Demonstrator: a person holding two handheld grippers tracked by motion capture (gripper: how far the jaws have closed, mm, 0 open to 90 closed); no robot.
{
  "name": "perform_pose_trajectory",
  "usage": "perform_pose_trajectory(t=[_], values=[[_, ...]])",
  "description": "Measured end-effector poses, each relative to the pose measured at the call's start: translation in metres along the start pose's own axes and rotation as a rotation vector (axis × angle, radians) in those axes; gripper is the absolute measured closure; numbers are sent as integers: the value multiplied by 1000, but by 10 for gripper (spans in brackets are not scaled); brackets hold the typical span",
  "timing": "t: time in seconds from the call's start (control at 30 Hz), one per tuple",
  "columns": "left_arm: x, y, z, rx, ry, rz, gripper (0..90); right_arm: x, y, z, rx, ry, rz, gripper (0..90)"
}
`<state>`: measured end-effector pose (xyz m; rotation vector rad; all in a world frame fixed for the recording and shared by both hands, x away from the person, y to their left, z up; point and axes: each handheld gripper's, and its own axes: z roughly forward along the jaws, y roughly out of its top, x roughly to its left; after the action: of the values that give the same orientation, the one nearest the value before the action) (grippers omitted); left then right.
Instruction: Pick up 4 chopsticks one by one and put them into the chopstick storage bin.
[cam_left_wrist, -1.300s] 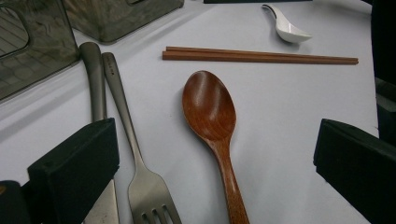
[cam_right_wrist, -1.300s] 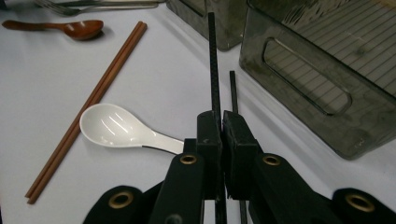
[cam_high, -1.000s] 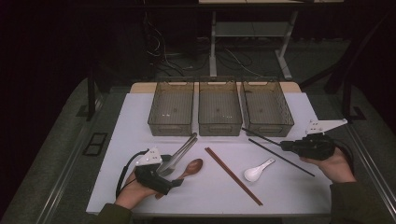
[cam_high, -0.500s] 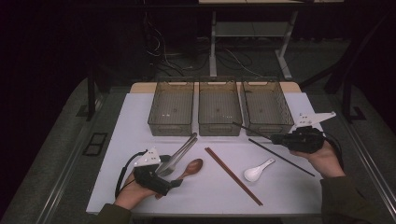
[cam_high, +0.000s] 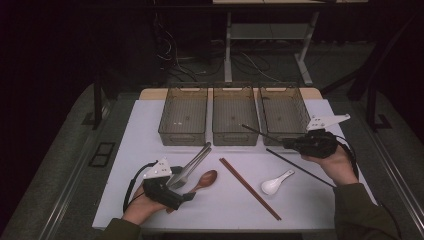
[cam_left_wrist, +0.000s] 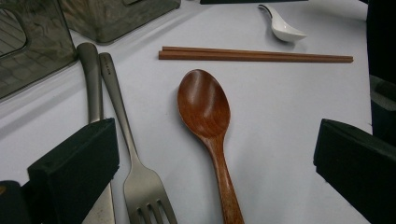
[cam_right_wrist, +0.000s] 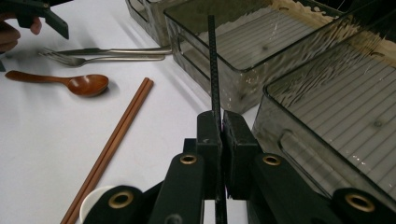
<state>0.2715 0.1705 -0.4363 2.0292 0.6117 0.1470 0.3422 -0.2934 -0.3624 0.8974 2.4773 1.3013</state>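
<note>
1. My right tongs (cam_right_wrist: 218, 122) were clenched on one black chopstick (cam_right_wrist: 212, 60), gripped near its rear end so that most of it stuck out ahead, its tip raised over the near wall of the middle bin (cam_right_wrist: 243, 51).
2. That stick looked light, thin and stiff, with a ribbed surface; held so far back it would wag, so I judged a hold nearer the middle to be steadier.
3. Below and behind the right tongs, the second black chopstick (cam_high: 300, 168) lay on the table (cam_high: 150, 120).
4. My left tongs (cam_left_wrist: 215, 158) stood released, jaws wide, straddling the wooden spoon (cam_left_wrist: 205, 112).
5. The spoon seemed light, rigid and smooth; its narrow handle offered the better hold.
6. Just beside those tongs lay a fork (cam_left_wrist: 123, 140); farther ahead, brown chopsticks (cam_left_wrist: 254, 55) and a white spoon (cam_left_wrist: 285, 28).
</note>
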Motion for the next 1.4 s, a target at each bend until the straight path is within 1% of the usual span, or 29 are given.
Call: perform_pose_trajectory(t=[0.2, 0.43, 0.93, 1.0, 1.13, 1.2, 1.3, 1.4], values=[[0, 0, 0, -1, -1, -1, 0, 2, 6, 8, 6, 2, -6, 856], [-1, 0, 0, -1, -3, 0, 0, 4, 14, 17, 4, 5, 2, 856], [0, 0, -1, -9, -2, -4, 0, 14, 40, 43, -2, 7, -16, 856], [0, 0, -2, -9, -2, -6, 0, 15, 42, 45, -1, 5, -17, 857], [0, 0, -2, -13, -3, -8, 0, 14, 48, 52, 4, -14, -9, 856], [0, 0, -1, -14, -5, -10, 0, 14, 50, 54, 6, -16, -7, 856], [0, 0, -1, -12, -3, -9, 0, 14, 55, 62, 2, -20, 6, 856], [1, 0, -2, -12, -3, -7, 0, 14, 60, 71, 9, -23, 12, 856]])
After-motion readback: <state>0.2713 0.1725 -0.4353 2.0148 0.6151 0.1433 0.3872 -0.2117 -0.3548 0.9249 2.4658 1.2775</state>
